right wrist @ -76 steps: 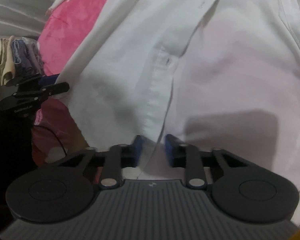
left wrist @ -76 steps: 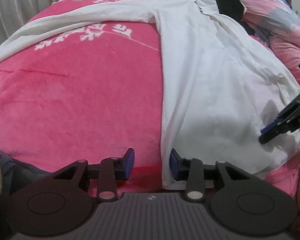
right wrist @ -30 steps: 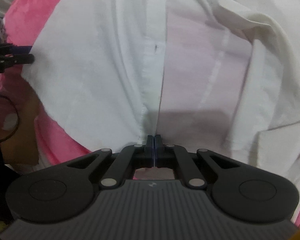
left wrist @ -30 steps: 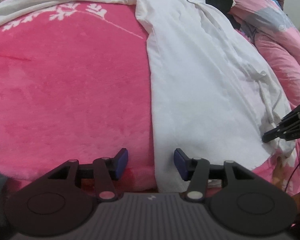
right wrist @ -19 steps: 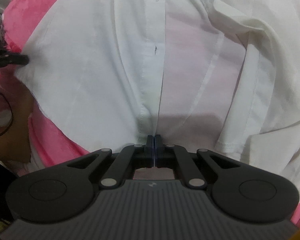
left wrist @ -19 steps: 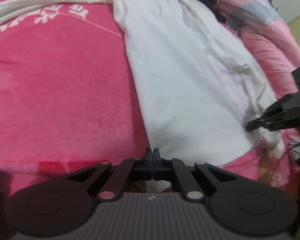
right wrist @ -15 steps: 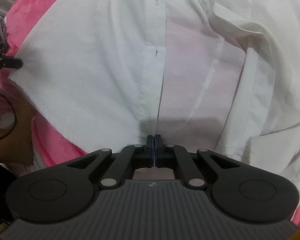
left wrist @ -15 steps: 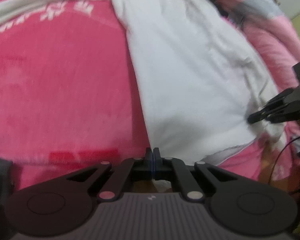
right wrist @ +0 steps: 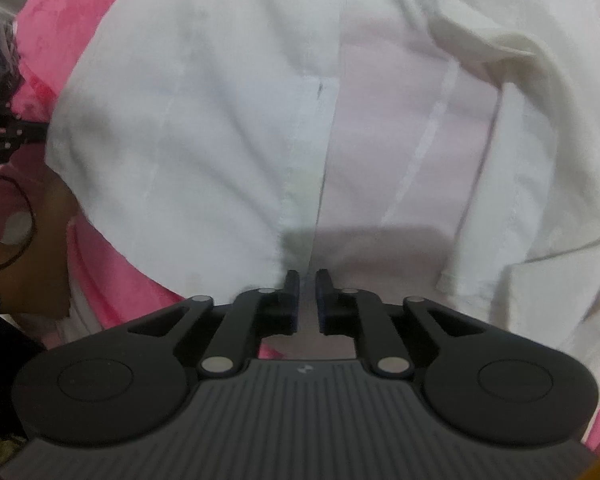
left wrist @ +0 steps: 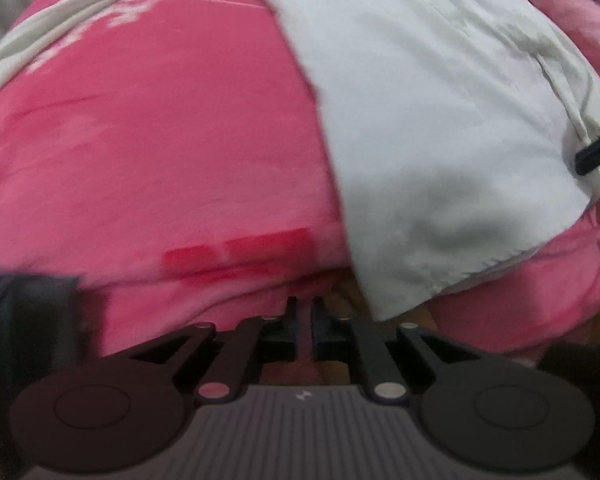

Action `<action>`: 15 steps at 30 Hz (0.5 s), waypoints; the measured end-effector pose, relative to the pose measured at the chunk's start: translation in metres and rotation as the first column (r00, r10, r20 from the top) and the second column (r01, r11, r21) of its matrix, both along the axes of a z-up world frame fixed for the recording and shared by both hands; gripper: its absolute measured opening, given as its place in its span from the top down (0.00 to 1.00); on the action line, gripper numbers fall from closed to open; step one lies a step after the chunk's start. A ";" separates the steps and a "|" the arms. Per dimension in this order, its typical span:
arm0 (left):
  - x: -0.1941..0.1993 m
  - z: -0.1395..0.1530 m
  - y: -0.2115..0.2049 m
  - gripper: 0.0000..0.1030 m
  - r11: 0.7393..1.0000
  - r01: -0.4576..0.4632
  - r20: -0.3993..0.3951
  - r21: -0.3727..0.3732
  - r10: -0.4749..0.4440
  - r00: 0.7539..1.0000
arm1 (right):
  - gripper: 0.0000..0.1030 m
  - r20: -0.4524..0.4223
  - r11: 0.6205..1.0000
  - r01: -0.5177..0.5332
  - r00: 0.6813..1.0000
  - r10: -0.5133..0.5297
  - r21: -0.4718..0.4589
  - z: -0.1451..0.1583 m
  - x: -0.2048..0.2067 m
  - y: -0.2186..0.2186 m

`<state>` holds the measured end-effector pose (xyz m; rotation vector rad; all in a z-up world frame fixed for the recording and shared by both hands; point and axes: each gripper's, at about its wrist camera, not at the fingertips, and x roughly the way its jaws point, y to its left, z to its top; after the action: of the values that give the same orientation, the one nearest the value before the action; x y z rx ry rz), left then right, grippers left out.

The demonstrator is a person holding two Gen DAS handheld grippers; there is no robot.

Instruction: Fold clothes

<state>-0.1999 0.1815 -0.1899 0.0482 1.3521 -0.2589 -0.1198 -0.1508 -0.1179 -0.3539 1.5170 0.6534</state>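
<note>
Hem release – both grippers at the shirt's bottom edge
White shirt [right wrist: 228, 128] runs lengthwise away from both; right gripper [right wrist: 307, 280] at its placket, left gripper [left wrist: 303, 306] beside the corner – jaws just cracking open, cloth in neither

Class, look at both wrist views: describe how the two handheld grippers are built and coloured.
Left gripper and right gripper match: black linkage arms with silver pivot pins, two round black discs, a ribbed grey body bearing a small white mark, and dark blue pads inside the fingers.

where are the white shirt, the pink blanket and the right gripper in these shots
white shirt [right wrist: 204, 128]: right wrist view, left front panel.
pink blanket [left wrist: 148, 152]: left wrist view, bare plush left of the shirt.
right gripper [right wrist: 307, 280]: right wrist view, gap between its fingertips.
</note>
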 end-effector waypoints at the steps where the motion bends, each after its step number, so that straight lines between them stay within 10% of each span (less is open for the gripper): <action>1: -0.002 0.006 0.005 0.90 1.000 -0.023 0.014 0.005 0.023 1.000 | 0.91 0.017 1.000 -0.002 1.000 0.002 0.010 0.008 0.000 -0.004; 11: 0.031 0.030 -0.030 0.71 0.997 0.013 0.233 -0.080 0.006 0.972 | 0.91 0.269 0.983 -0.074 0.963 0.026 0.170 0.044 -0.010 -0.011; 15: 0.046 -0.005 -0.044 0.72 1.000 0.021 0.157 -0.012 -0.019 0.987 | 0.91 0.273 0.984 -0.062 0.962 0.014 0.166 0.019 -0.012 -0.023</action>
<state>-0.1537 0.1370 -0.1945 0.0693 1.1939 -0.2753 -0.1316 -0.1735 -0.0992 -0.3256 1.1862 0.7308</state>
